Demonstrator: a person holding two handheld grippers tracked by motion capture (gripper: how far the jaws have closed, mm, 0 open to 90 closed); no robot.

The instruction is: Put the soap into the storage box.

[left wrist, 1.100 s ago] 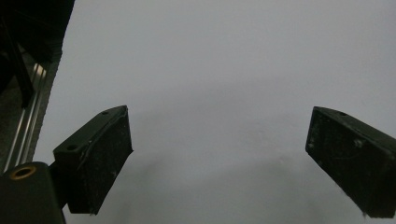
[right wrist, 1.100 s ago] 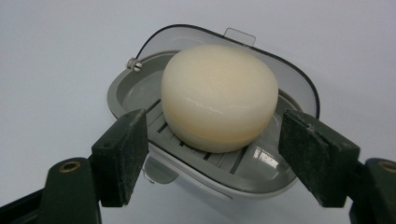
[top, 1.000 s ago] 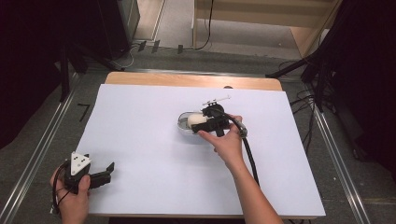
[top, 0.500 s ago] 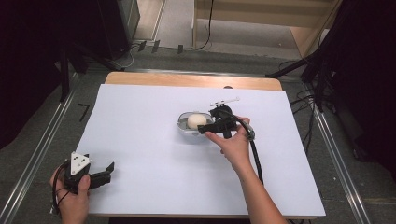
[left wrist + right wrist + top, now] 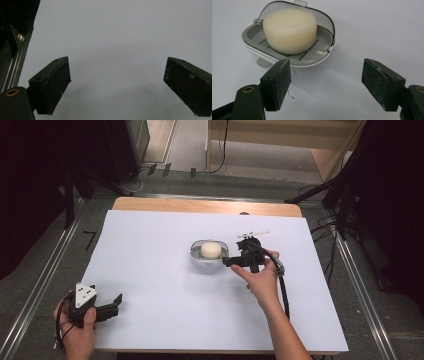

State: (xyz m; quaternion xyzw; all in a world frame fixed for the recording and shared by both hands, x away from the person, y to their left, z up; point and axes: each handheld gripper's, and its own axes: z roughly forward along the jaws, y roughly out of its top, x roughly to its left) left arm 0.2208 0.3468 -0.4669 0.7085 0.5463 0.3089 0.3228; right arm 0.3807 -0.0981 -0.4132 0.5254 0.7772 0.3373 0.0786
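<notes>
1. risks, judged from the present layout. the soap dish (image 5: 198, 258) is small and looks light, and it sits loose on the smooth white desk (image 5: 150, 275). if the right tool (image 5: 226, 262) comes in low and catches the near rim, we expect the dish to slide or tip rather than stay put.
2. the clear lid (image 5: 325, 20) stands hinged open on the far side of the dish. a push on it off-centre could twist the hinge or drag the whole dish along.
3. the soap (image 5: 289, 30) is a rounded, smooth bar lying in the dish tray. pinched too near its top, it could squirt out of the pads and roll off the dish onto the desk.
4. a thin white stick-like item (image 5: 254, 234) lies to the right of the dish, beyond the right hand (image 5: 261, 279). a wide swing of the wrist or the cable could knock it.
5. right tool: jaws apart, nothing between the pads, no contact with anything that we can see. its tips sit just beside the dish on its right side. in the right gripper view the dish rim lies just beyond the left pad.
6. left tool (image 5: 116, 302): jaws wide apart and empty, over bare desk, well apart from the dish toward the near left corner.
</notes>
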